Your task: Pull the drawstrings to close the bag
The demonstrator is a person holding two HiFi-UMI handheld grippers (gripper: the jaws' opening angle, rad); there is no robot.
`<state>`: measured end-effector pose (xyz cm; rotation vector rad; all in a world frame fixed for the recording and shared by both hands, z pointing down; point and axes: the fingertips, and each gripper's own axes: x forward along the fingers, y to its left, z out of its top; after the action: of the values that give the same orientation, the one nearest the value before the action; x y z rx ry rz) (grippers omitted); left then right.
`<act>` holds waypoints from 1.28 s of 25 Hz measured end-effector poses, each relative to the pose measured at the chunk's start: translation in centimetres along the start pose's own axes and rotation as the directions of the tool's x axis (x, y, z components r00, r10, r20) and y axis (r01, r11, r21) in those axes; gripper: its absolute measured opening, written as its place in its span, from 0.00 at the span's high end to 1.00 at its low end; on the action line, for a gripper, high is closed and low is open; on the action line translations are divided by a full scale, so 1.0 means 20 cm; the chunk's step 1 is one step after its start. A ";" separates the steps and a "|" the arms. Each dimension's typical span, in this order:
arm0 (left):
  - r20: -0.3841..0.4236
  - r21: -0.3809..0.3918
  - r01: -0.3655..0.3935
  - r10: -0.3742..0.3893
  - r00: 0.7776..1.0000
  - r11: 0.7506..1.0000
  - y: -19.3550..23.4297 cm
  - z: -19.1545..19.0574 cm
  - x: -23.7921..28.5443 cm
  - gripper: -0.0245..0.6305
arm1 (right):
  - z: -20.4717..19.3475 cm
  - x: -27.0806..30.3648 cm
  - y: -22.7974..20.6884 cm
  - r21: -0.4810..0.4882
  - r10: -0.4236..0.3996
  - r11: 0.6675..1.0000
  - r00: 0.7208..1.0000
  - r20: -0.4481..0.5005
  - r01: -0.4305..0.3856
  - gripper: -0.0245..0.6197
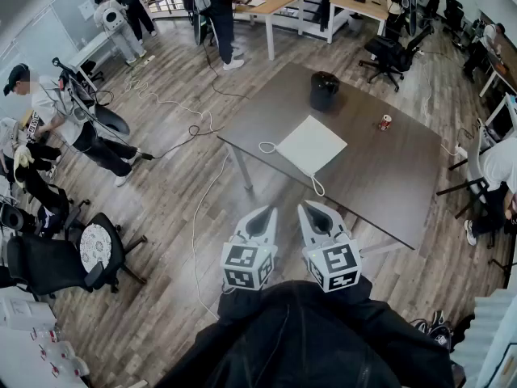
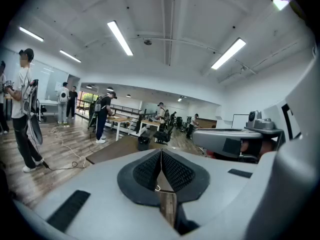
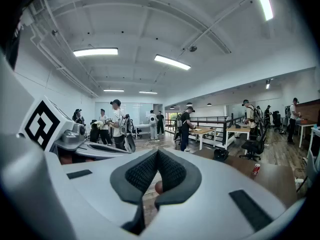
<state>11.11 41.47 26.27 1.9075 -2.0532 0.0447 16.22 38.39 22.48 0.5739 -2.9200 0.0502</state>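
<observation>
A flat white drawstring bag (image 1: 312, 145) lies on the dark table (image 1: 380, 176). One white cord forms a loop (image 1: 266, 147) at the bag's left corner; another cord (image 1: 317, 186) trails off its near corner toward the table edge. My left gripper (image 1: 266, 211) and right gripper (image 1: 309, 207) hang side by side in front of the table's near edge, short of the bag and touching nothing. Both are shut and empty, as the left gripper view (image 2: 161, 151) and the right gripper view (image 3: 157, 151) show with pads pressed together.
A black round container (image 1: 324, 90) stands at the table's far end and a red can (image 1: 385, 122) sits to the bag's right. Cables run over the wooden floor at left (image 1: 194, 136). Office chairs (image 1: 48, 257) and several people stand around the room.
</observation>
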 end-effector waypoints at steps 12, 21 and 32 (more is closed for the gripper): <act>-0.016 -0.021 0.019 -0.019 1.000 1.000 0.10 -0.04 0.00 0.91 | -0.02 0.07 0.05 -0.003 -0.031 1.000 0.999 -0.016 0.031 0.93; -0.036 -0.041 0.015 -0.016 0.999 0.999 0.17 -0.10 -0.04 0.91 | -0.07 0.10 0.09 0.025 -0.029 0.999 0.999 -0.028 0.030 0.93; -0.118 -0.116 -0.013 -0.001 0.993 0.993 0.41 -0.31 -0.09 0.91 | -0.31 0.20 0.23 0.055 -0.018 0.998 0.988 -0.152 0.026 0.93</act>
<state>4.60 45.62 33.33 1.7853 -1.9407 0.0376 11.72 41.54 29.32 0.5840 -2.7721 0.1668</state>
